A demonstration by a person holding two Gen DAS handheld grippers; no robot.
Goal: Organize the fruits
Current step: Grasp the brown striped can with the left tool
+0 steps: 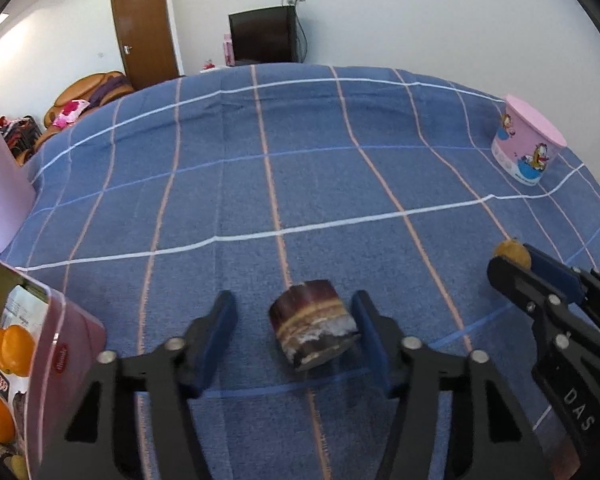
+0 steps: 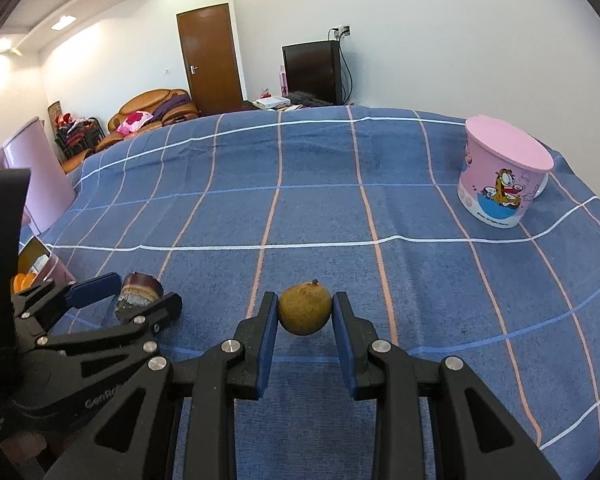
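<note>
A short dark purple piece of sugarcane (image 1: 314, 324) lies on the blue checked cloth between the open fingers of my left gripper (image 1: 294, 332), which do not touch it. It also shows in the right wrist view (image 2: 140, 294), with the left gripper (image 2: 126, 294) around it. A small round brownish-yellow fruit (image 2: 305, 309) sits between the pads of my right gripper (image 2: 305, 316), which press both its sides. In the left wrist view the fruit (image 1: 512, 253) peeks from behind the right gripper (image 1: 514, 262). A pink box (image 1: 66, 356) at the left holds oranges (image 1: 12, 348).
A pink cartoon-printed tub (image 2: 502, 172) with a lid stands at the far right of the table; it also shows in the left wrist view (image 1: 526, 142). A raised pink lid (image 2: 32, 168) stands at the left edge. The blue cloth (image 2: 320, 208) covers the table.
</note>
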